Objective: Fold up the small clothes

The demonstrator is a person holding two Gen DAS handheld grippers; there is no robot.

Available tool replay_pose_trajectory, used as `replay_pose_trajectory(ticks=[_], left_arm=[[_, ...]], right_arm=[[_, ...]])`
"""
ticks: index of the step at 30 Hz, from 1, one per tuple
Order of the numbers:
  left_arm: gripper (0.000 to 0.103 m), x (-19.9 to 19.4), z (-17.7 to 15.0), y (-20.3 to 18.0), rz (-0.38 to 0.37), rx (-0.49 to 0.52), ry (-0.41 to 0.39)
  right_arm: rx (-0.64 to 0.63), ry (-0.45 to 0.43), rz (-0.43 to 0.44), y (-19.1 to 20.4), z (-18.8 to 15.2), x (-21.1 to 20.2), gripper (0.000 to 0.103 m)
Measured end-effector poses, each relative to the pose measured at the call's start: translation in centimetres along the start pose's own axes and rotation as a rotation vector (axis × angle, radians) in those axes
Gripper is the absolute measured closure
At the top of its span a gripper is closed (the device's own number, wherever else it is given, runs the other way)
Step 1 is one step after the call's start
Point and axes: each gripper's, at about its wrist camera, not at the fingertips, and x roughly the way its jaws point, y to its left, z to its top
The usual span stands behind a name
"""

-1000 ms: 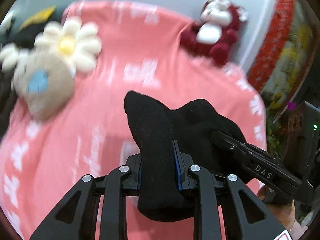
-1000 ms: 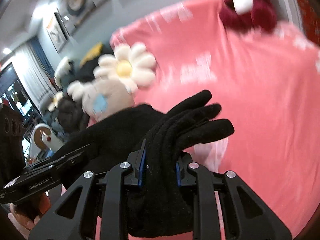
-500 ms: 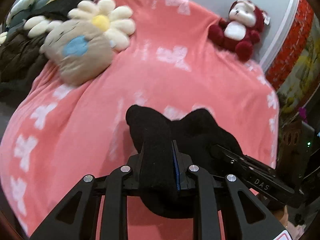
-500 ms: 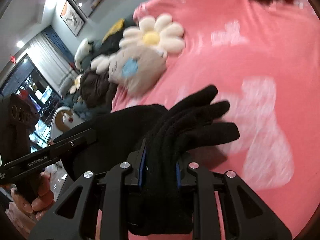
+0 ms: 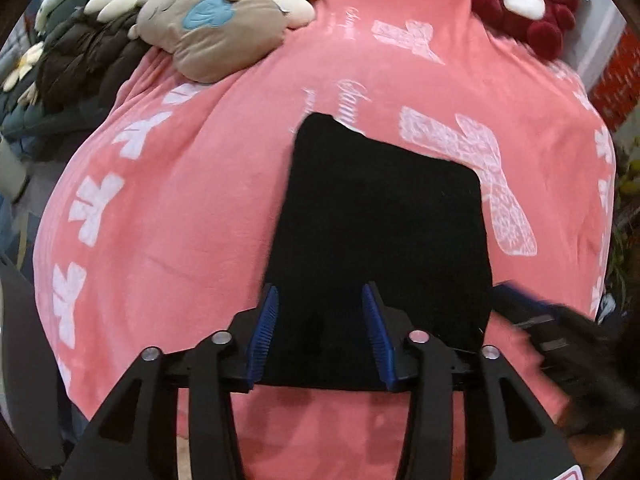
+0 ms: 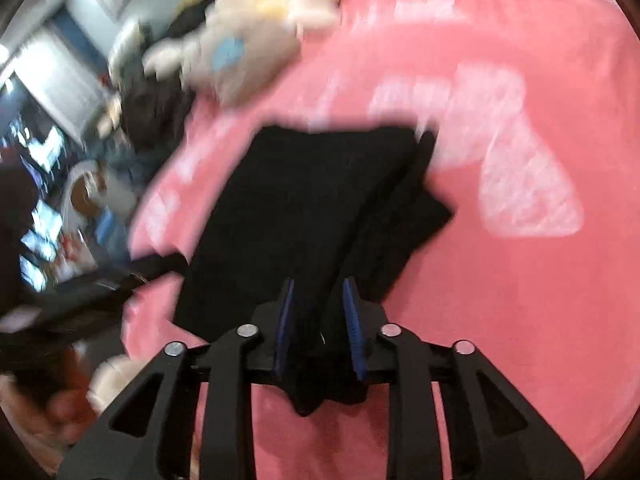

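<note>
A pink blanket (image 5: 224, 184) with white prints is spread across most of the frame. Plush cushions (image 5: 224, 12) are seen at upper left, a red plush toy (image 5: 532, 4) at upper right, beside a red brick wall (image 5: 616, 80).
</note>
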Motion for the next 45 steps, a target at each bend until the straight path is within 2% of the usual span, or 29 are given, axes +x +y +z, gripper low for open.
replay_pose_trajectory(ticks=[1, 2, 4, 7, 11, 12, 14, 15, 17, 20, 25, 27, 32, 36, 45], left_arm=[[0.060, 0.4, 0.0, -0.6, -0.009, 0.009, 0.014], [0.060, 0.7, -0.2, -1.0, -0.009, 0.014, 0.030], [0.060, 1.1, -0.6, -2.1, -0.016, 0.046, 0.052], [0.060, 1.0, -1.4, -3.0, -0.015, 0.082, 0.059], [0.060, 0.8, -2.7, -3.8, -0.029, 0.091, 0.066], [0.059, 0.7, -3.0, -4.0, -0.024, 0.097, 0.062], [0.049, 0.4, -3.8, -4.5, -0.005, 0.120, 0.038], [0.045, 0.4, -4.1, -4.8, 0.005, 0.129, 0.025], [0.045, 0.3, -4.8, -5.2, 0.028, 0.153, 0.004], [0.038, -0.1, -5.7, -5.8, 0.037, 0.168, 0.004], [0.022, -1.4, -7.1, -5.0, 0.065, 0.164, -0.036], [0.022, -1.7, -7.6, -4.3, 0.058, 0.159, -0.034], [0.022, -1.9, -9.6, -2.6, 0.101, 0.193, -0.047], [0.022, -1.6, -11.2, -1.4, 0.094, 0.203, -0.044], [0.021, -1.3, -12.2, 0.4, 0.079, 0.136, -0.041]], right_arm=[[0.000, 0.049, -0.042, -0.6, -0.7, 1.7, 0.091], [0.015, 0.044, -0.034, -0.6, -0.7, 1.8, 0.092], [0.077, 0.012, -0.010, -0.6, -0.8, -0.1, 0.089], [0.081, -0.049, -0.035, 0.1, -1.2, -3.5, 0.089], [0.056, -0.114, -0.174, 0.0, -3.2, -6.7, 0.082], [0.050, -0.131, -0.219, -0.1, -3.5, -7.2, 0.077], [0.050, -0.158, -0.280, -0.6, -4.4, -7.7, 0.035], [0.065, -0.171, -0.306, -0.8, -5.0, -7.9, 0.029], [0.073, -0.188, -0.314, -1.0, -5.9, -8.1, 0.025], [0.076, -0.178, -0.360, -0.5, -7.2, -8.4, 0.014], [0.087, -0.215, -0.403, 0.9, -9.6, -9.7, 0.009], [0.098, -0.221, -0.420, 1.5, -10.5, -9.9, 0.009], [0.141, -0.229, -0.424, 2.7, -12.3, -10.0, 0.009], [0.141, -0.226, -0.438, 3.5, -13.3, -9.5, 0.008], [0.151, -0.226, -0.449, 4.7, -14.3, -9.2, 0.008]])
